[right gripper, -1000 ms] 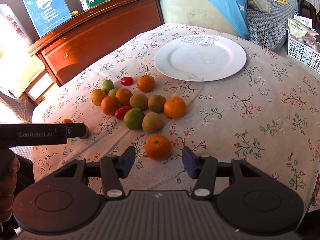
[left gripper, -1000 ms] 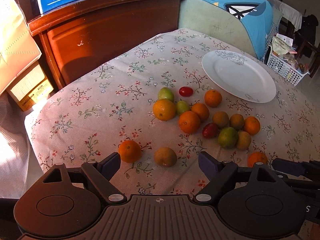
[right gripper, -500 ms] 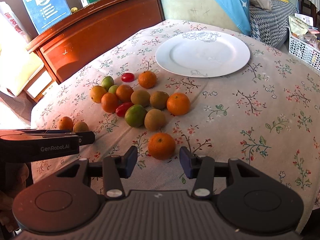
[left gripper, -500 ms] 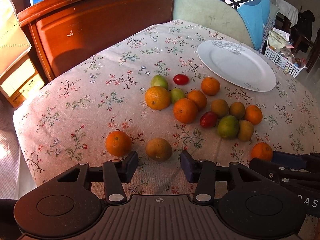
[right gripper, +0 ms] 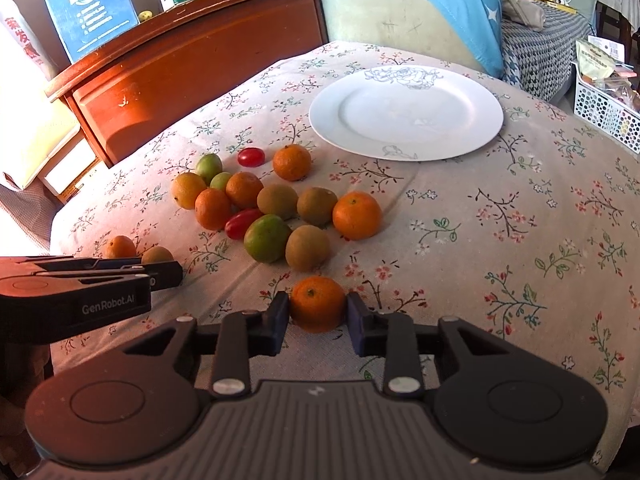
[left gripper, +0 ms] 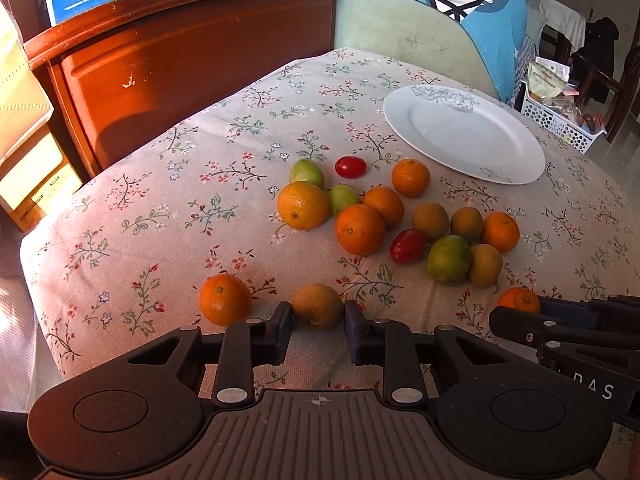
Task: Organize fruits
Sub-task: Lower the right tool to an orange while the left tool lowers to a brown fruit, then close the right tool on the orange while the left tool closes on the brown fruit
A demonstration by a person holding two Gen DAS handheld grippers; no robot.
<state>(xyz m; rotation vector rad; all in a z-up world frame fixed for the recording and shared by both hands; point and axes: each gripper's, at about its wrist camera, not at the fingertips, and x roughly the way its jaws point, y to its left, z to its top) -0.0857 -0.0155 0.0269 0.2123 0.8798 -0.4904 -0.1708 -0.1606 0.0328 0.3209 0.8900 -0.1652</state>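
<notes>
On the flowered cloth lies a brown round fruit (left gripper: 317,304); my left gripper (left gripper: 317,320) is closing on it, both pads touching its sides. An orange (left gripper: 224,298) sits just left of it. My right gripper (right gripper: 317,314) has its jaws closing onto a tangerine (right gripper: 317,298), pads pressed against both sides. Both fruits still rest on the cloth. A cluster of oranges, brown fruits, green fruits and red tomatoes (left gripper: 360,228) lies beyond. The white plate (left gripper: 460,136) stands bare at the far right. The left gripper (right gripper: 160,272) also shows in the right wrist view.
A wooden cabinet (left gripper: 180,60) with boxes on top stands behind the table. A blue and green cushion (left gripper: 460,12) lies at the back. A white basket (left gripper: 560,120) sits off the right. The cloth's edge (left gripper: 44,320) drops away at the near left.
Both grippers' jaws have narrowed from wide apart until their pads touch the fruit between them: the brown fruit on the left, the tangerine on the right. Neither hand has shifted much.
</notes>
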